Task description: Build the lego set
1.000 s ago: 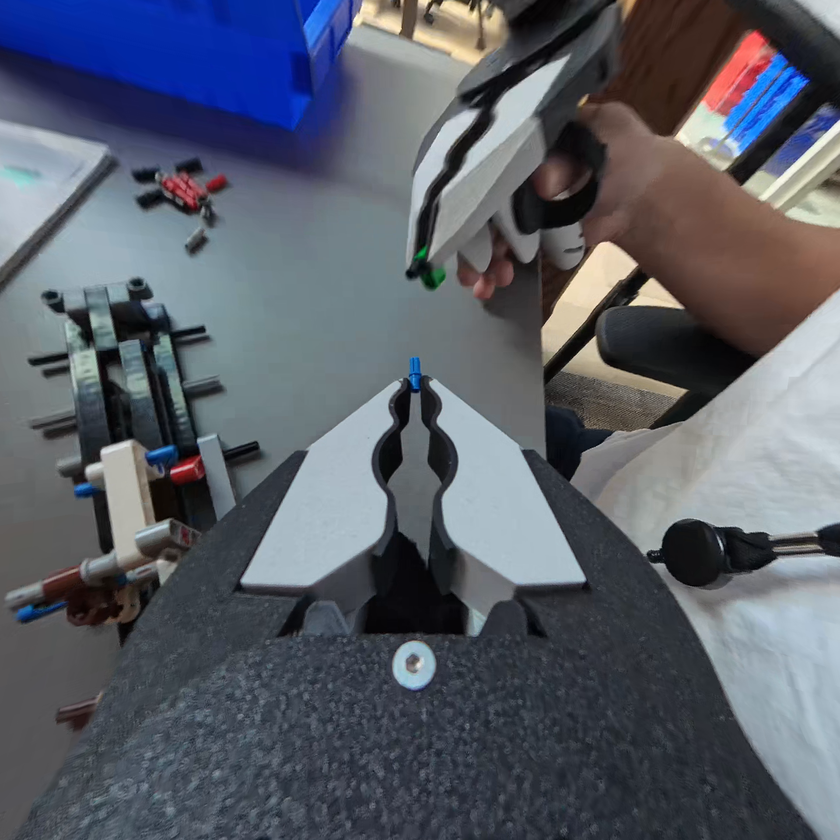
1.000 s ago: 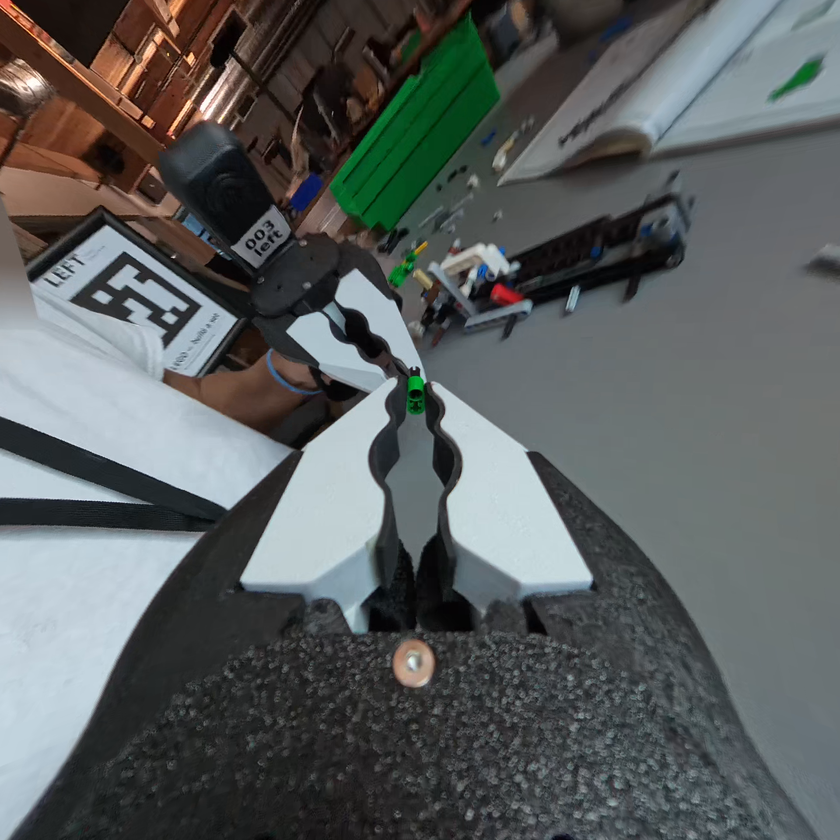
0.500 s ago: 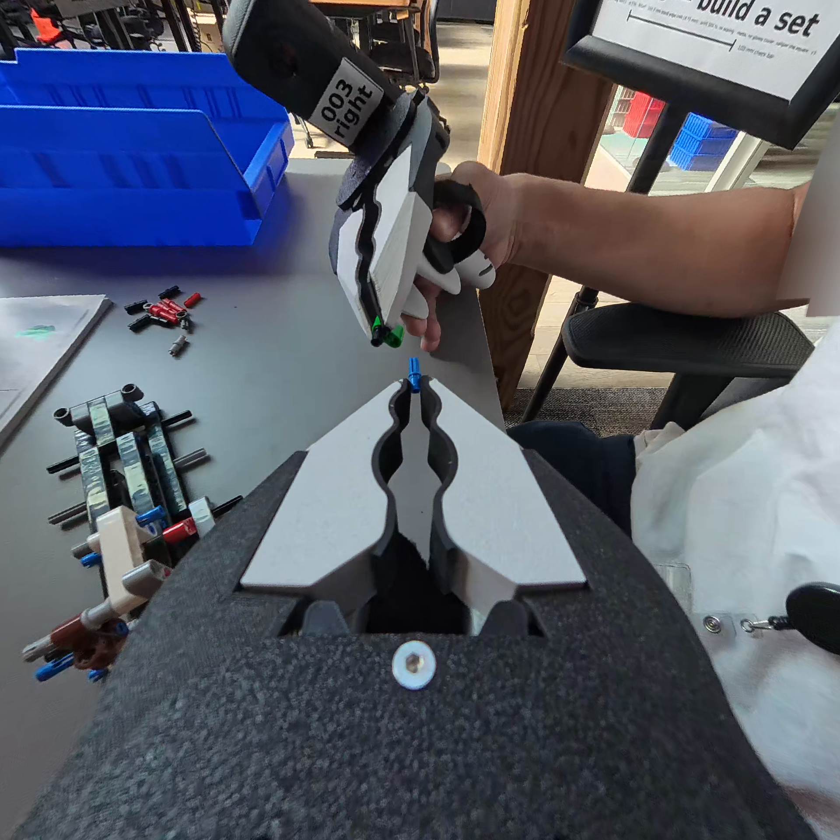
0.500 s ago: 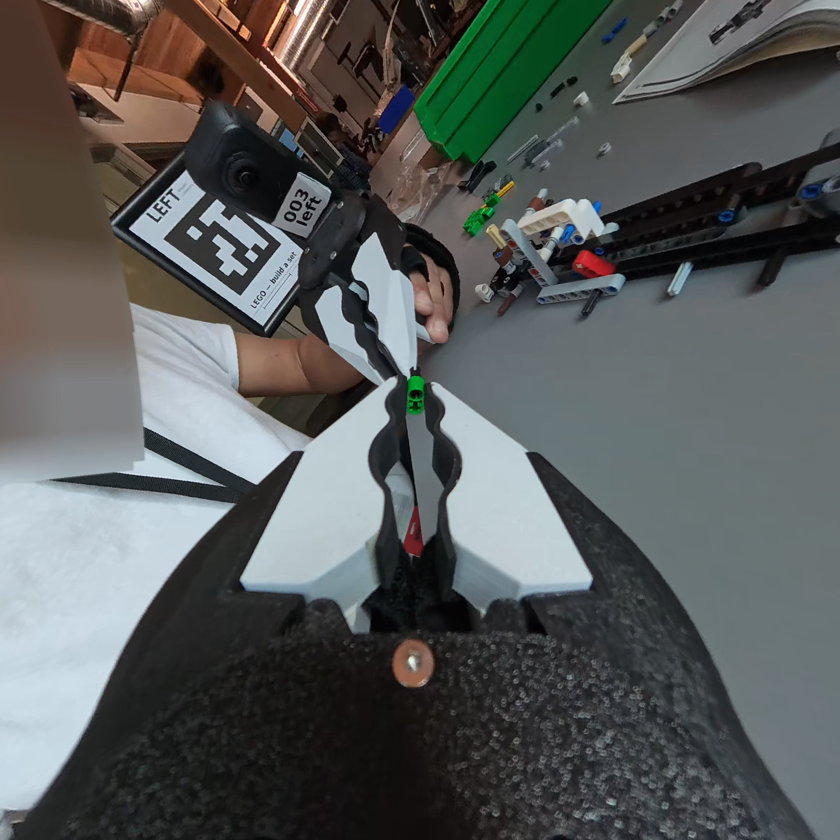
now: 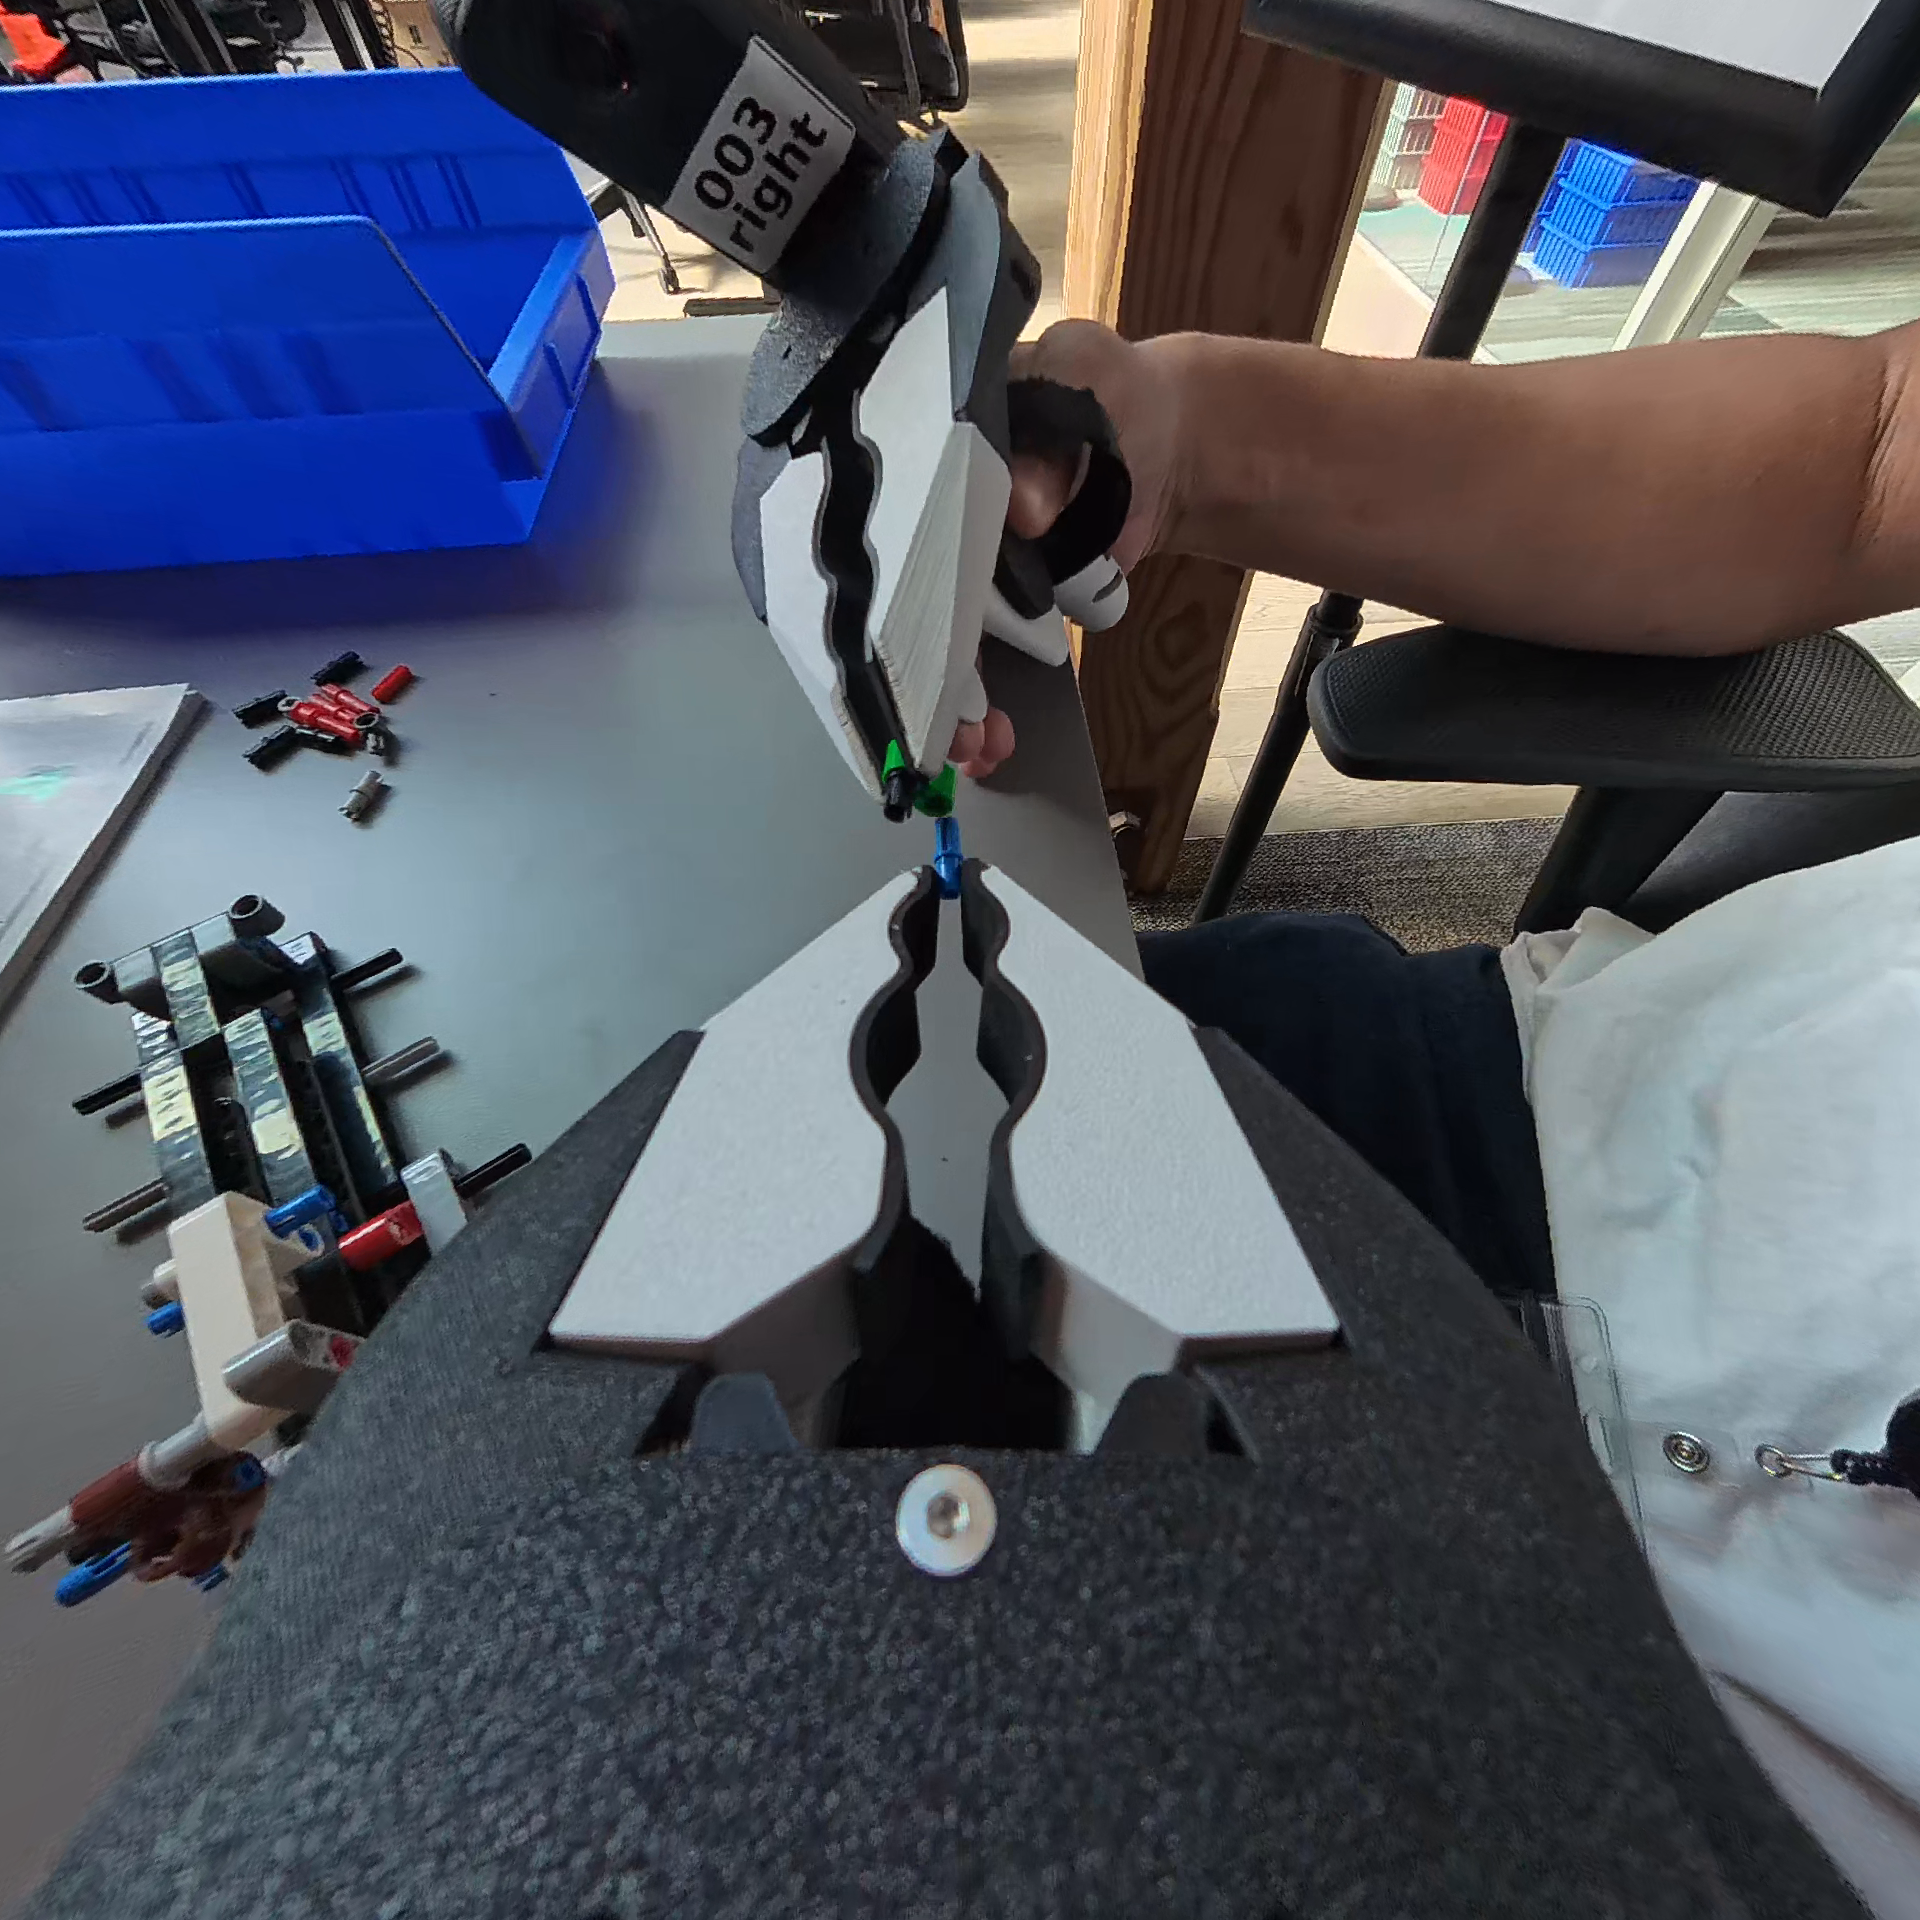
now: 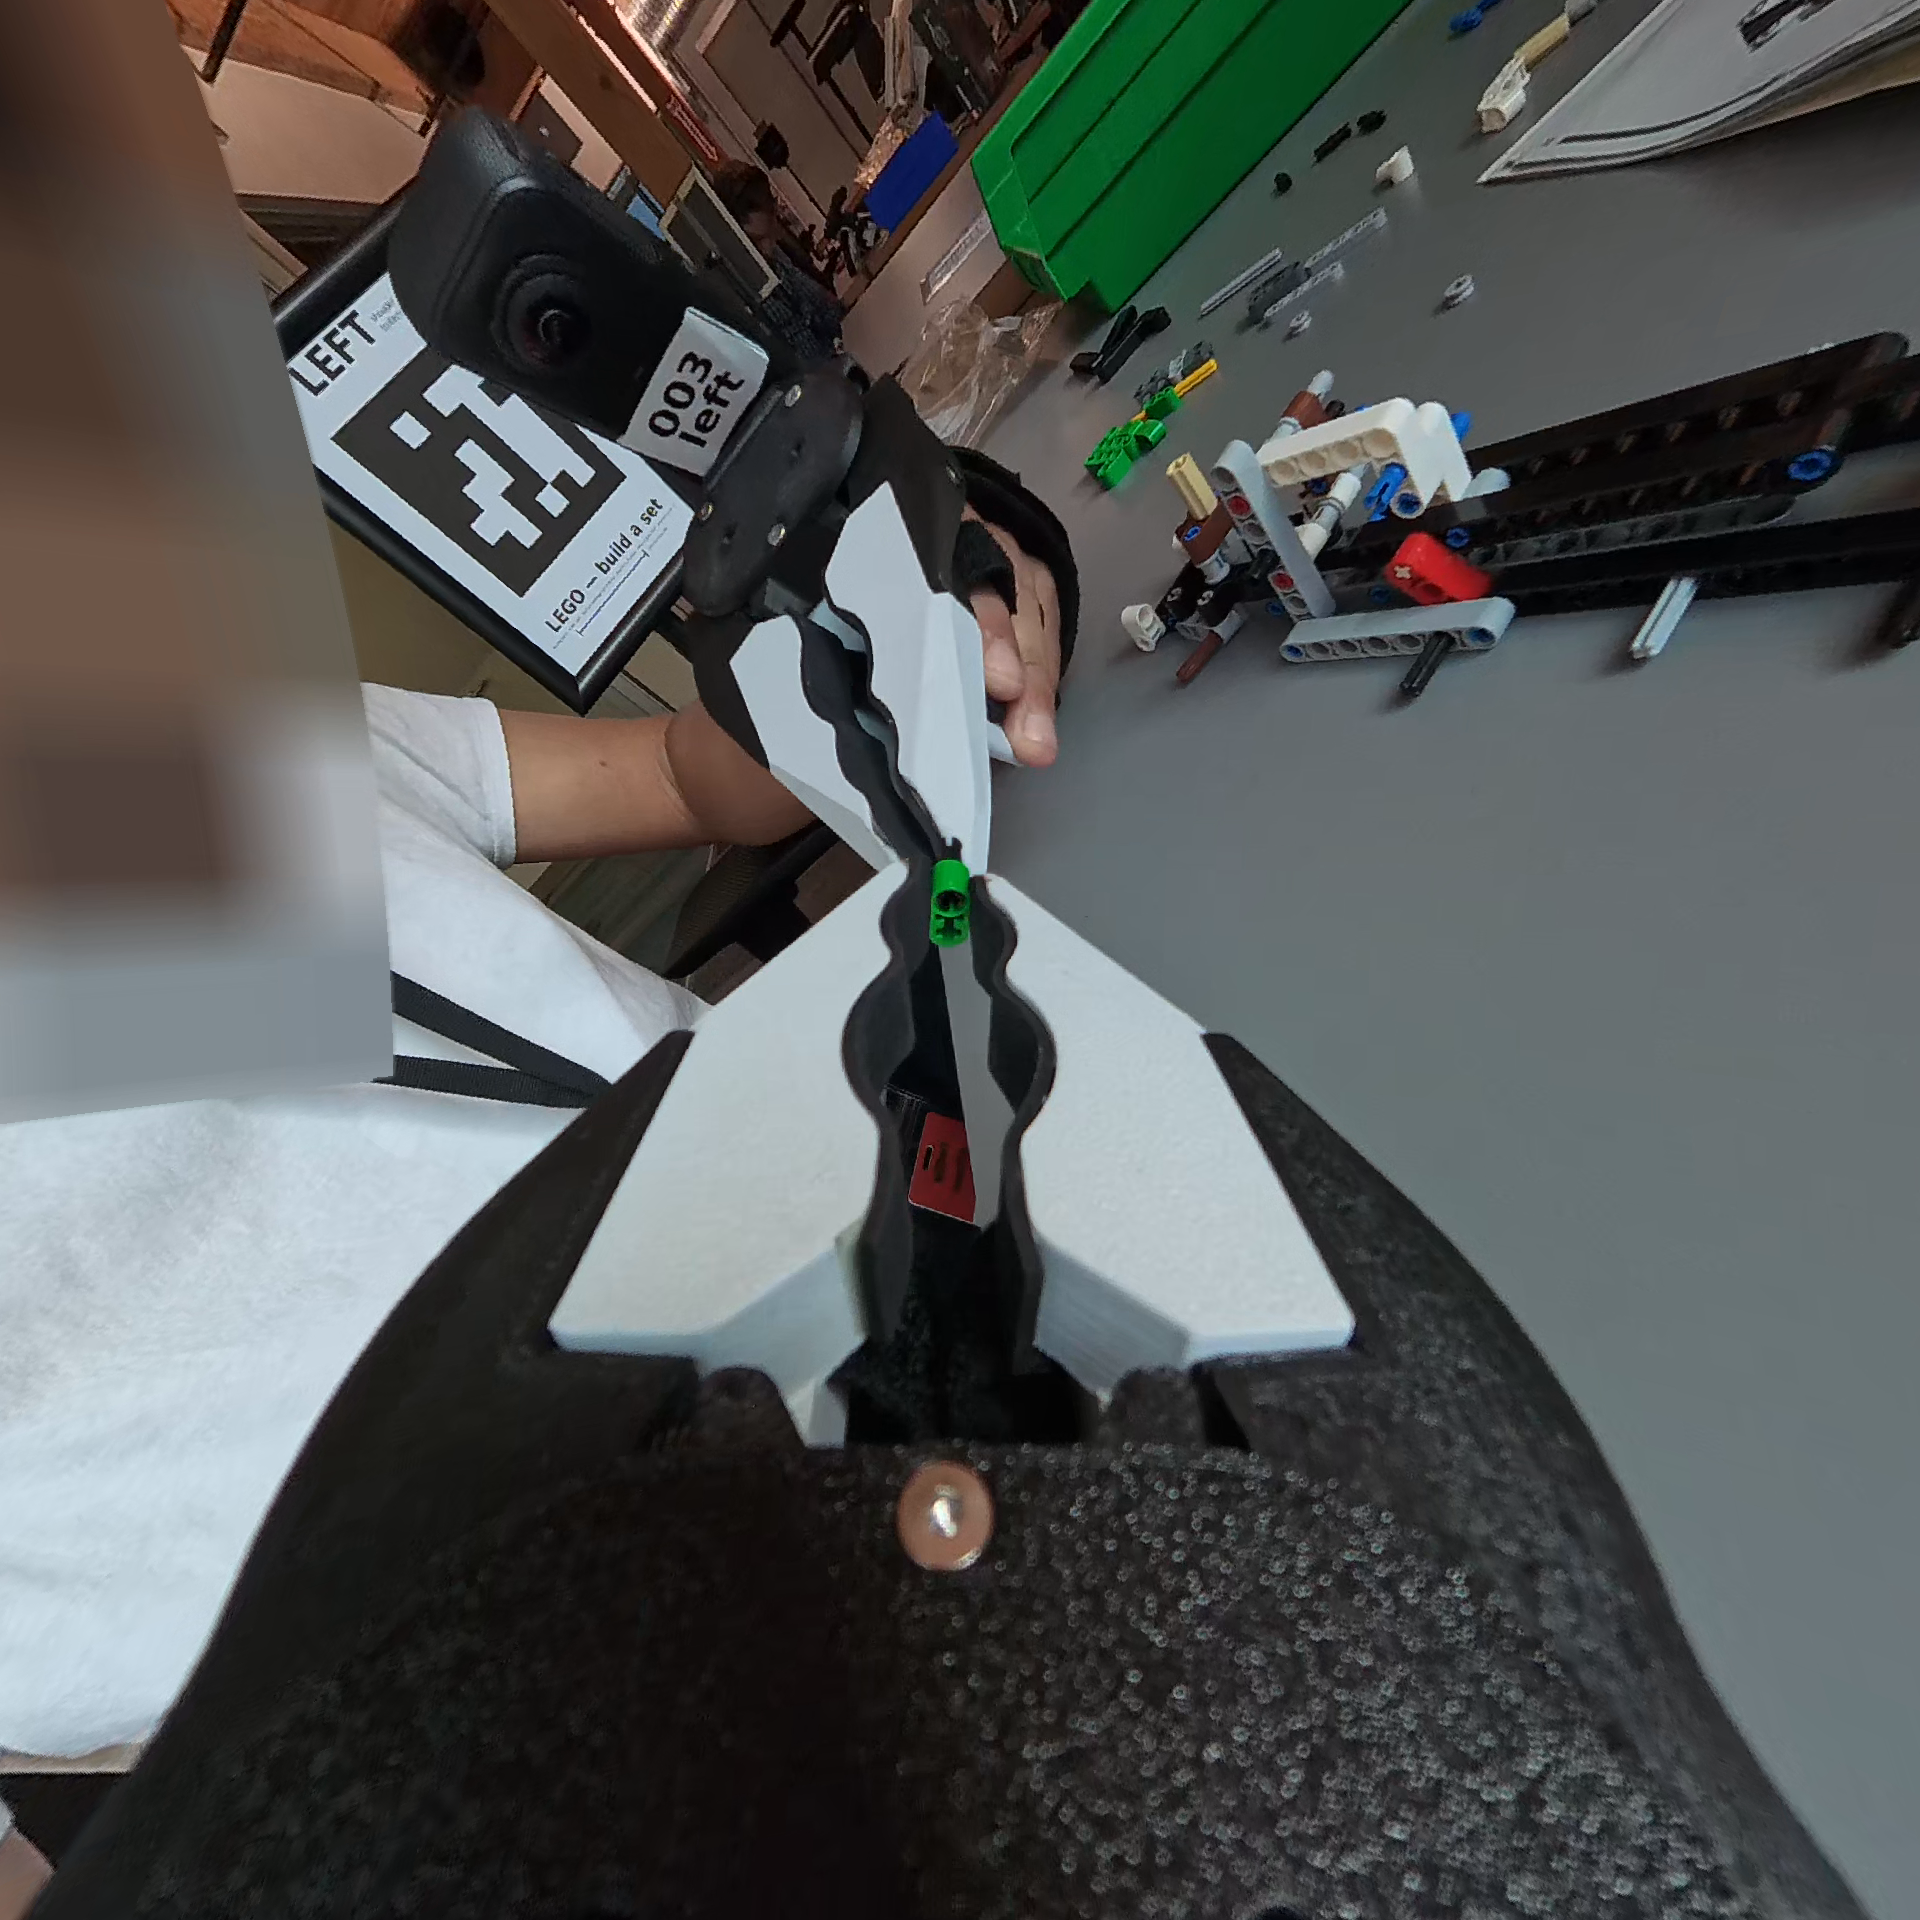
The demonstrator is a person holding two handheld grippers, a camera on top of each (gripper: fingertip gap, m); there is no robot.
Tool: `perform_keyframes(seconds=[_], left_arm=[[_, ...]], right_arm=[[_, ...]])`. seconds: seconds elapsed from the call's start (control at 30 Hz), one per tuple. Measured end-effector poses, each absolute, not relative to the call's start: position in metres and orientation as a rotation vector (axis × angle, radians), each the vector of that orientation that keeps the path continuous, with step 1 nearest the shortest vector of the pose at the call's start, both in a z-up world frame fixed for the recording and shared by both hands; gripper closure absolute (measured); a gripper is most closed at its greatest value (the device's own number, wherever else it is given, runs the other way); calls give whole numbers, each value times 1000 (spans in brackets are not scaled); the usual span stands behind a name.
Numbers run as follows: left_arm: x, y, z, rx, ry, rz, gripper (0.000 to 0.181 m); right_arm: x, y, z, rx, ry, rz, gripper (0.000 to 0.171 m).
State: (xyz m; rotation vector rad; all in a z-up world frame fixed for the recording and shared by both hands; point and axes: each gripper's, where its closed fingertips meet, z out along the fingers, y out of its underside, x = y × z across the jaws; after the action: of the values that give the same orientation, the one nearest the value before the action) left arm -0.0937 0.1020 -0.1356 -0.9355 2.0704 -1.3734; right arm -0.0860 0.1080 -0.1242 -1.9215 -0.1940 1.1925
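My left gripper (image 5: 943,878) is shut on a small blue pin (image 5: 945,847) that sticks out past its tips. My right gripper (image 6: 948,904) is shut on a small green connector (image 6: 947,902). In the left wrist view the right gripper (image 5: 909,779) comes down from above, and its green connector (image 5: 920,790) sits just above the blue pin's tip, almost touching. In the right wrist view the left gripper (image 6: 951,831) meets my tips from the far side; the blue pin is hidden there. The partly built black beam frame (image 5: 244,1070) lies on the grey table at left, also in the right wrist view (image 6: 1621,520).
A blue bin (image 5: 270,312) stands at the table's far left, with loose red and black pins (image 5: 327,717) before it. A green bin (image 6: 1164,135), scattered small parts (image 6: 1143,426) and an open booklet (image 6: 1714,94) lie beyond the frame. The table edge (image 5: 1081,748) is right beside the grippers. The grippers are tip to tip, or close to it.
The two grippers have closed in on each other. The green connector has come down from well above the blue pin to just over its tip. Both grips stayed shut.
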Motion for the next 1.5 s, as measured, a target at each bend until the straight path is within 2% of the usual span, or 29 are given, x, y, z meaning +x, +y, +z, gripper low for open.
perform_keyframes(seconds=[0.53,1.07,1.5], left_arm=[[-95,101,-136,-955,2097,-1416,179],[-89,123,-115,-1117,1918,-1663,179],[-86,127,-112,-1136,1881,-1675,179]], right_arm=[[-91,108,-129,-1947,-235,1147,165],[-83,133,-109,-1751,124,1126,165],[-80,145,-101,-1672,103,973,164]])
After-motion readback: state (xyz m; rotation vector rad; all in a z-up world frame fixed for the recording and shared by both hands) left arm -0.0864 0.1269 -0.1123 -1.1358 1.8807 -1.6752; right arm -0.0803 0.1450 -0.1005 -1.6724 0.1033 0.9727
